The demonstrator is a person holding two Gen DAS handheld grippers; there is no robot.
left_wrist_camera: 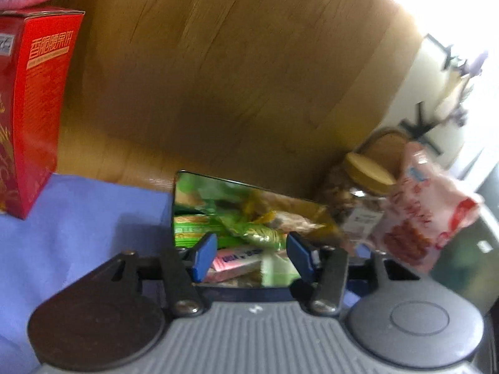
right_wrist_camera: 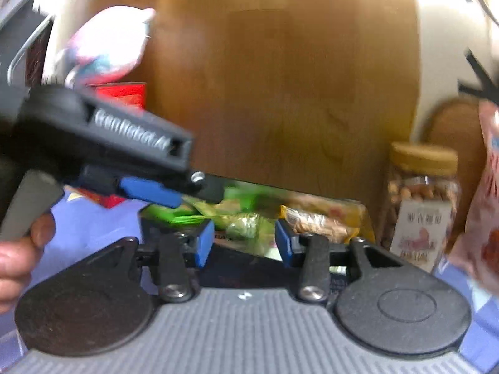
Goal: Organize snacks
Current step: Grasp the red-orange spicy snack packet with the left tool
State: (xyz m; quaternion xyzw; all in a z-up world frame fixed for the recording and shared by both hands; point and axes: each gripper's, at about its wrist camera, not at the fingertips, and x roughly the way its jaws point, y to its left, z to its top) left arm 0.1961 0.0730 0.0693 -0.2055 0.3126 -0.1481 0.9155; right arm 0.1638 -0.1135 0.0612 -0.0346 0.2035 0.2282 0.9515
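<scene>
A dark tray (left_wrist_camera: 184, 193) on the blue cloth holds several snack packs: green packets (left_wrist_camera: 255, 233), a pink pack (left_wrist_camera: 237, 258) and a yellow-brown bag (right_wrist_camera: 321, 221). My left gripper (left_wrist_camera: 251, 257) is open and empty just above the tray's near edge. My right gripper (right_wrist_camera: 244, 241) is open and empty over the same tray (right_wrist_camera: 149, 221). The left gripper's body (right_wrist_camera: 124, 137) crosses the right wrist view at the left, its blue finger (right_wrist_camera: 149, 191) over the tray. A pink-white snack bag (left_wrist_camera: 430, 208) stands right of the tray, also at the right wrist view's edge (right_wrist_camera: 486, 218).
A red box (left_wrist_camera: 34, 109) stands on the blue cloth (left_wrist_camera: 78, 224) at the left. A clear jar of nuts with a tan lid (right_wrist_camera: 421, 202) stands right of the tray. A wooden chair back (left_wrist_camera: 234, 78) rises behind. A pink-blue bag (right_wrist_camera: 109, 43) lies behind the red box.
</scene>
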